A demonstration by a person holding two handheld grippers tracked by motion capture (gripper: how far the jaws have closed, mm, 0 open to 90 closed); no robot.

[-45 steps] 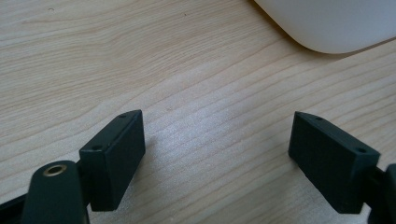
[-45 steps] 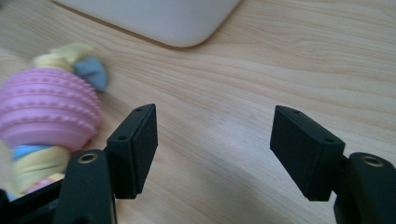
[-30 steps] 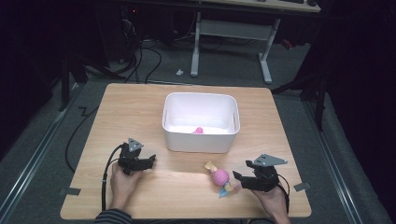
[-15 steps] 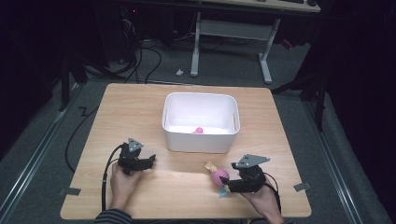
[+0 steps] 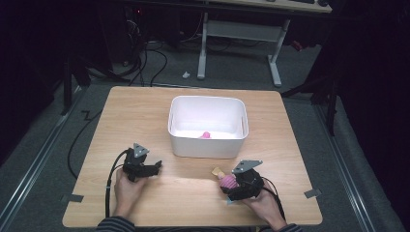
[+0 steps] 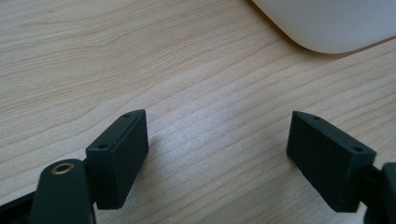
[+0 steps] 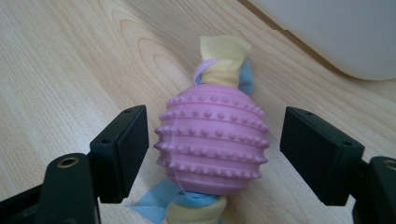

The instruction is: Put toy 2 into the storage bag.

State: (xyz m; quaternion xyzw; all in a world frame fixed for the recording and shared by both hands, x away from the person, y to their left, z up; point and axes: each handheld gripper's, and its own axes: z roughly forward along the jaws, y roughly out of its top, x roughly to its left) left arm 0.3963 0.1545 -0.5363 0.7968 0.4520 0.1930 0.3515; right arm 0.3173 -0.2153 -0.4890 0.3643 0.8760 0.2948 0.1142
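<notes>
Right gripper view: a knobbly pink rubber ball threaded on a knotted strip of yellow, blue and lilac cloth (image 7: 212, 140) lies on the pale wooden tabletop (image 7: 65, 70), squarely between the two black jaws of the right claw (image 7: 212, 156). The jaws have just been opening and now stand wide apart, one on each side of the ball, neither pad pressing on it. The toy's long axis runs straight away from the claw, one cloth tail pointing toward the white plastic bin (image 7: 336, 32) ahead, the other back under the claw. So the jaws lie across the toy's short width, which suits closing on the ball.

In the high view the toy (image 5: 225, 180) sits near the tabletop's front edge, just beside the right claw (image 5: 232, 186) and in front of the bin (image 5: 208, 137). The left claw (image 5: 154, 168), jaws apart and empty, rests well off to the left, so the right hand is much the nearer.
</notes>
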